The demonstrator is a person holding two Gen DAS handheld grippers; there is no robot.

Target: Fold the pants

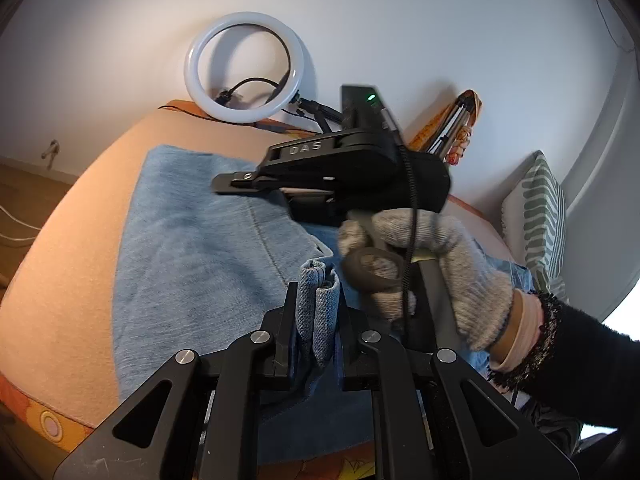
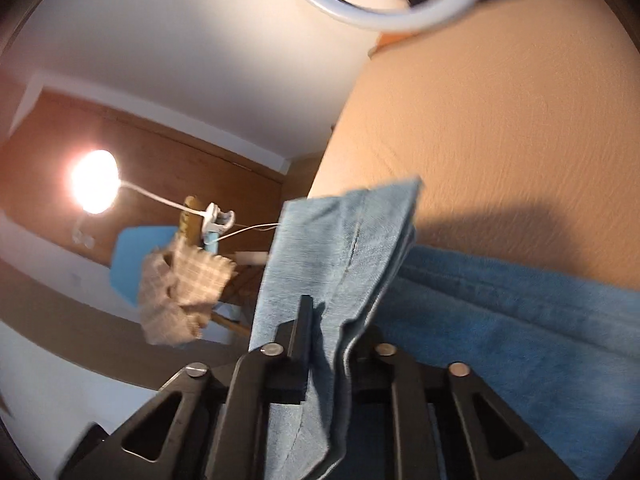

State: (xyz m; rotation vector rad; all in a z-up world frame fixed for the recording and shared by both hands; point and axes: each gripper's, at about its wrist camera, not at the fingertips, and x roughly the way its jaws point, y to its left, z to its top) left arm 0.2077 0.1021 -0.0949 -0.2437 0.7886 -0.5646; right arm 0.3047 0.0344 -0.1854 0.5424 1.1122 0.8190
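Light blue denim pants [image 1: 192,248] lie spread over a peach bed cover [image 1: 68,272]. My left gripper [image 1: 317,304] is shut on a bunched fold of the pants, with the denim standing up between its fingers. The right gripper [image 1: 240,180], held by a gloved hand [image 1: 432,268], shows in the left wrist view above the pants to the right. In the right wrist view my right gripper [image 2: 328,320] is shut on a lifted hem of the pants [image 2: 348,240], which stands up over the rest of the denim [image 2: 520,320].
A white ring light [image 1: 244,68] stands at the bed's far edge, also at the top of the right wrist view [image 2: 384,4]. A striped pillow [image 1: 536,208] and a tripod [image 1: 456,128] are at the right. A lit lamp [image 2: 94,180] and a chair with checked cloth [image 2: 180,288] are beside the bed.
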